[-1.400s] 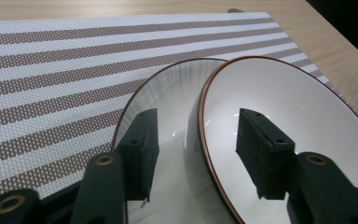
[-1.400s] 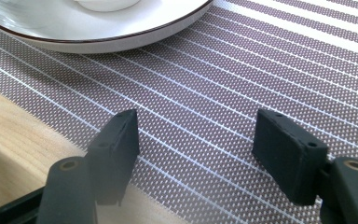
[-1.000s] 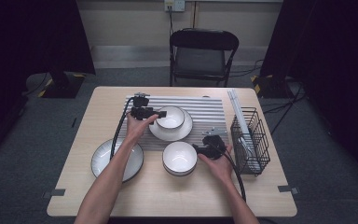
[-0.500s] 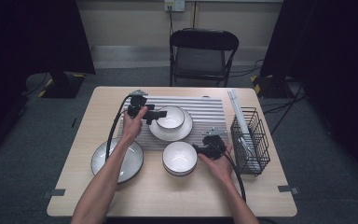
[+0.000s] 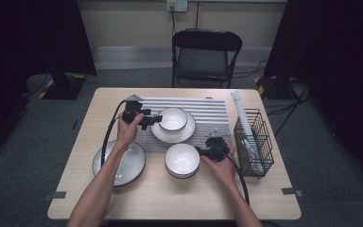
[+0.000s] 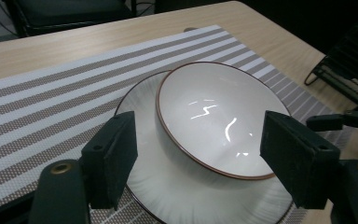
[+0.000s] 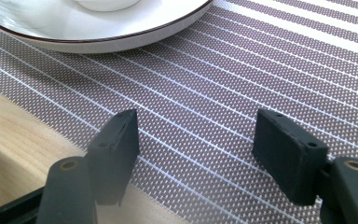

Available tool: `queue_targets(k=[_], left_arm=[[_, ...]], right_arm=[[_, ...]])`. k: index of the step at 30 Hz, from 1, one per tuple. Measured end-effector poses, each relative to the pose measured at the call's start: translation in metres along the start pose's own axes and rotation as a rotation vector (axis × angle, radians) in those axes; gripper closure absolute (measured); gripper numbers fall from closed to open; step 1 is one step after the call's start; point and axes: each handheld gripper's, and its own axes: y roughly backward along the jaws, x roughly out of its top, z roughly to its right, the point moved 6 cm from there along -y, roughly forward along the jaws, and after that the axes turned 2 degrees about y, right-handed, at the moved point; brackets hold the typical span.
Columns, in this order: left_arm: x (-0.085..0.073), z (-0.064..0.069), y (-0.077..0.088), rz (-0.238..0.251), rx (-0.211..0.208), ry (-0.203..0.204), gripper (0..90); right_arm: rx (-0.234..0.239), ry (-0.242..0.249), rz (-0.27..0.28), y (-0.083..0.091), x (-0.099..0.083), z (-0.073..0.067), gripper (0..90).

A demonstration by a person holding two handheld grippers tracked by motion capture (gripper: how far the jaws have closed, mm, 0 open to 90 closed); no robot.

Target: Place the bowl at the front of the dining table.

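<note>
1. The small white ceramic bowl with a thin brown rim (image 5: pixel 172 118) sits upright on a white ribbed saucer plate with a dark rim (image 5: pixel 187 133), and both rest on the grey-and-white striped placemat (image 5: pixel 212 112) that covers the middle of the far half of the counter.
2. The left claw (image 5: pixel 157 119) points at this bowl from the bowl's left side. In the left gripper view the bowl (image 6: pixel 219 116) lies between the two black jaws, which stand apart from its wall on either side and touch nothing. The jaws have just been closing a little, yet they remain wide.
3. The person's left hand (image 5: pixel 126 132) holds that claw above the left edge of the placemat, with its black cable (image 5: pixel 109 132) looping back along the forearm.
4. A second white ceramic bowl (image 5: pixel 182 160) stands on the bare light wooden counter (image 5: pixel 75 142) just beyond the placemat's near edge, about midway between the counter's left and right edges.
5. The right claw (image 5: pixel 201 151) lies just beside this second bowl, on its right. In the right gripper view its jaws are spread wide over the placemat (image 7: pixel 242 88), with nothing between them.
6. A large grey plate with a white rim (image 5: pixel 119 163) lies near the counter's near left part.
7. A black wire basket (image 5: pixel 253 142) stands by the right edge.
</note>
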Motion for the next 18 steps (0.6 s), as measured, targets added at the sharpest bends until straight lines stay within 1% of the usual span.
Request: queue_targets(k=[1,2,3,4,7,8,9,11,12,13,14,16,18], left_arm=[[-0.001,0.0,0.002,-0.005,0.004,-0.008,26.0],[-0.002,0.0,0.004,0.001,0.001,-0.012,25.6],[-0.003,0.0,0.006,-0.003,0.006,-0.005,24.6],[-0.003,0.0,0.008,-0.004,0.006,-0.011,24.7],[-0.002,0.001,0.015,-0.01,0.029,-0.042,25.2],[-0.001,0.002,0.017,0.003,0.019,-0.037,25.1],[-0.001,0.002,0.02,0.001,0.018,-0.036,24.9],[-0.001,0.003,0.024,-0.006,0.031,-0.055,24.9],[-0.001,0.003,0.026,0.0,0.038,-0.066,24.4],[-0.002,0.003,0.028,0.014,0.045,-0.06,24.3],[-0.004,0.003,0.03,0.012,0.046,-0.063,24.3],[-0.009,0.0,0.032,0.001,0.064,-0.068,24.3],[-0.013,-0.003,0.034,-0.011,0.061,-0.07,25.1]], right_arm=[[0.0,0.0,0.0,0.0,0.0,0.0,31.0],[0.0,0.0,0.0,0.0,0.0,0.0,31.0],[0.0,0.0,0.0,0.0,0.0,0.0,31.0],[0.0,0.0,0.0,0.0,0.0,0.0,31.0],[0.0,0.0,0.0,0.0,0.0,0.0,31.0],[0.0,0.0,0.0,0.0,0.0,0.0,31.0],[0.0,0.0,0.0,0.0,0.0,0.0,31.0],[0.0,0.0,0.0,0.0,0.0,0.0,31.0],[0.0,0.0,0.0,0.0,0.0,0.0,31.0],[0.0,0.0,0.0,0.0,0.0,0.0,31.0],[0.0,0.0,0.0,0.0,0.0,0.0,31.0],[0.0,0.0,0.0,0.0,0.0,0.0,31.0],[0.0,0.0,0.0,0.0,0.0,0.0,31.0]])
